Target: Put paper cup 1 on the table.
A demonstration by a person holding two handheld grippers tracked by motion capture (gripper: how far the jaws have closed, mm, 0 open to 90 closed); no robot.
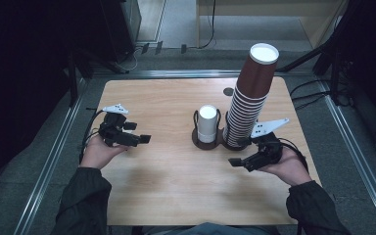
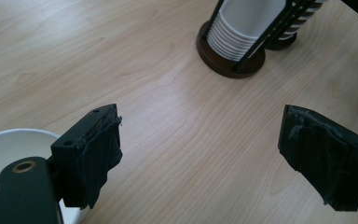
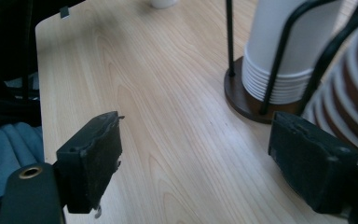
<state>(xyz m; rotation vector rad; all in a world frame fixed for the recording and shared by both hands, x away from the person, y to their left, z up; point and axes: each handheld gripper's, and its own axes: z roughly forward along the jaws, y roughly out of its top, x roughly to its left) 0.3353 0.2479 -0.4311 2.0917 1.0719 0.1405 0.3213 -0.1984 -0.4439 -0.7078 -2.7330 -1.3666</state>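
High view: right gripper [image 1: 238, 162], jaws spread, empty, just beside brown cup stack [image 1: 248, 105]

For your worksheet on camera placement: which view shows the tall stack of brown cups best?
The high view: the tall stack of brown cups shows whole, leaning from base to white top. The right gripper view catches its lower rims; the left gripper view a sliver.

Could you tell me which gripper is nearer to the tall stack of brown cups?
Right. The right gripper sits just below the brown cup stack; the left gripper is across the table, beyond the white cups.
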